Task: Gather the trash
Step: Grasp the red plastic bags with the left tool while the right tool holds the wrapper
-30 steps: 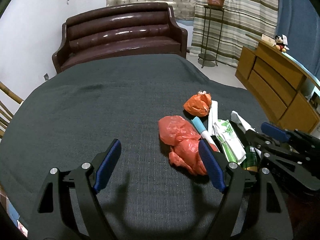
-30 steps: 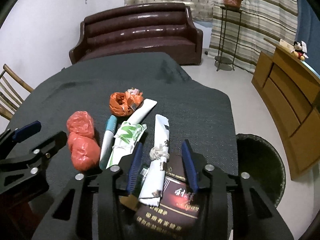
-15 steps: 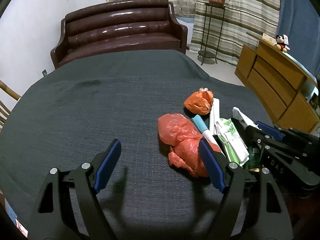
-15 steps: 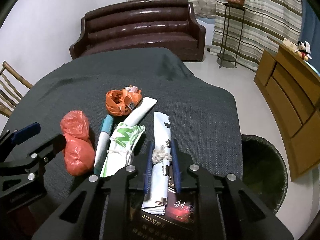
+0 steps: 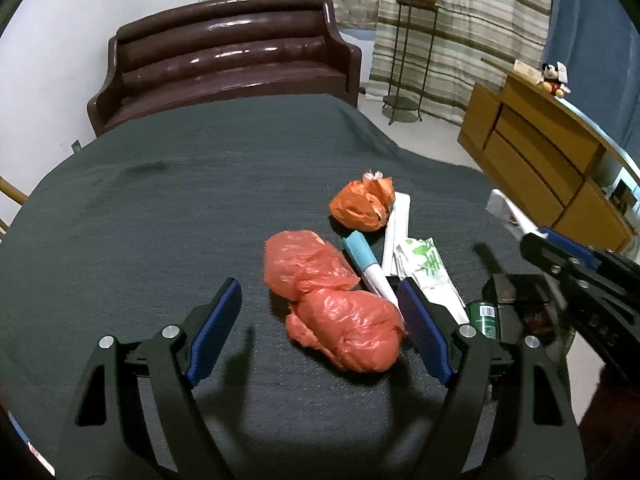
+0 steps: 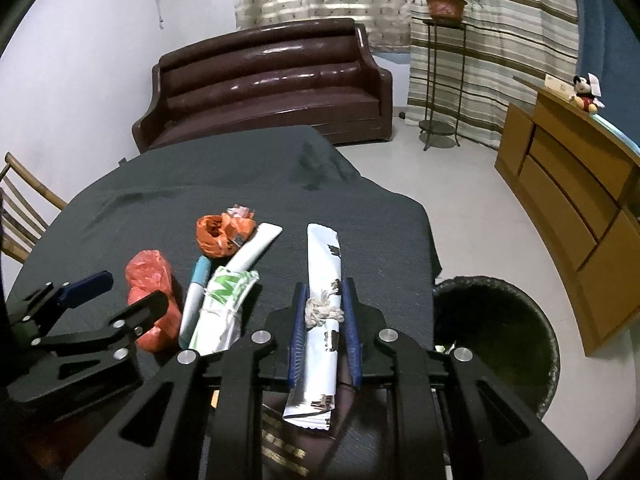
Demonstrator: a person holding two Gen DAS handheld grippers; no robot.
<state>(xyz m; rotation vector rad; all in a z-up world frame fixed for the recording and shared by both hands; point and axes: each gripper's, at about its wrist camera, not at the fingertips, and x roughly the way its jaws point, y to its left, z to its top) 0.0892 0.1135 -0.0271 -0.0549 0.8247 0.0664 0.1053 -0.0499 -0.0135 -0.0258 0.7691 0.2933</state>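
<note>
Trash lies in a bunch on the dark table. The right gripper pinches a white rolled wrapper tied with string, lifted a bit off the cloth. The black bin waits on the floor just past the table edge. The left gripper is spread wide by the red bag, holding nothing. The wrapper is long and slick, so it might slip out or tip and miss the bin.

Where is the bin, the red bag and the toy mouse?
bin (image 6: 520, 292): right wrist view, on its far rim.
red bag (image 5: 344, 330): left wrist view, middle of its near lump.
toy mouse (image 6: 585, 94): right wrist view, on its body.
</note>
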